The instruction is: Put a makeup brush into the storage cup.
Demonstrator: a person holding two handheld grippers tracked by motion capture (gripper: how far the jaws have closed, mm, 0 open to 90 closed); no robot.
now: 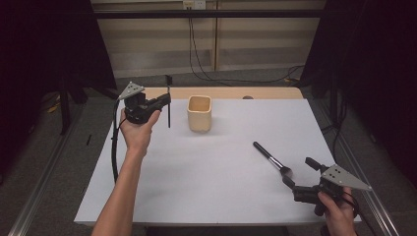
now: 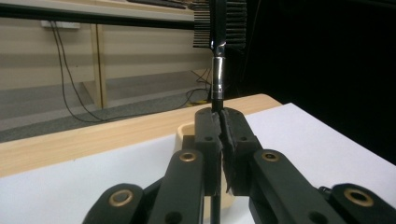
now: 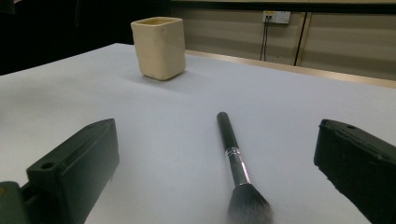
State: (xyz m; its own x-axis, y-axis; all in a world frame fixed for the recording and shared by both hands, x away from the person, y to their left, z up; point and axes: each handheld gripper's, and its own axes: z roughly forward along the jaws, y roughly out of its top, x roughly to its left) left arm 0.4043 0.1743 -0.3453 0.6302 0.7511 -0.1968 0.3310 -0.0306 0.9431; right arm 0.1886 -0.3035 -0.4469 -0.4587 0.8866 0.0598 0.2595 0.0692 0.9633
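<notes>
My left gripper (image 1: 166,101) is raised above the table's far left, shut on a thin black brush (image 1: 168,109) that it holds upright. In the left gripper view its comb-like bristle head (image 2: 219,23) points up above the closed jaws (image 2: 220,135). A cream square cup (image 1: 199,113) stands just right of that brush. Near the front right, a black makeup brush (image 1: 270,158) lies flat on the white table sheet (image 1: 206,182). My right gripper (image 1: 300,172) is open around its bristle end, with wide jaws either side (image 3: 219,177) of the soft brush head (image 3: 250,205).
A bare wooden strip (image 1: 226,92) runs along the table's far edge. Cables (image 1: 206,73) hang down the wall behind it and lie on the floor. The white sheet ends close to my right hand (image 1: 339,211) at the front right corner.
</notes>
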